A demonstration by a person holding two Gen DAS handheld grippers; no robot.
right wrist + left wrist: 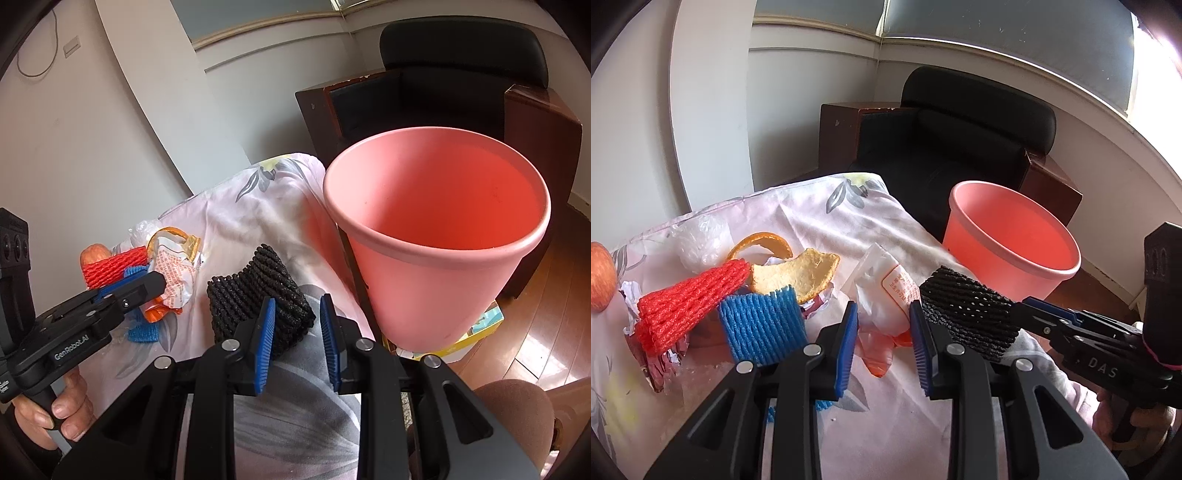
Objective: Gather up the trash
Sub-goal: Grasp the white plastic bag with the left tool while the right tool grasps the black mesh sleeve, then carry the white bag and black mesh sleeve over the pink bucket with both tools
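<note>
Trash lies on a floral cloth-covered table (820, 221): a red foam net (687, 299), a blue foam net (762, 326), orange peel (801, 275), a white printed wrapper (886, 291), an orange plastic scrap (879, 347) and a black foam net (967, 312). A pink bucket (1012, 236) stands beyond the table's right edge. My left gripper (884, 347) is open, its jaws either side of the white wrapper and orange scrap. My right gripper (298, 341) is open, and its left pad overlaps the black foam net's (258, 299) near corner. The bucket (436, 229) is just to its right.
An apple (600, 275) sits at the table's left edge, with crumpled clear plastic (698, 240) behind the red net. A black armchair (960, 147) with wooden sides stands behind the bucket. Wooden floor (546, 314) lies to the right.
</note>
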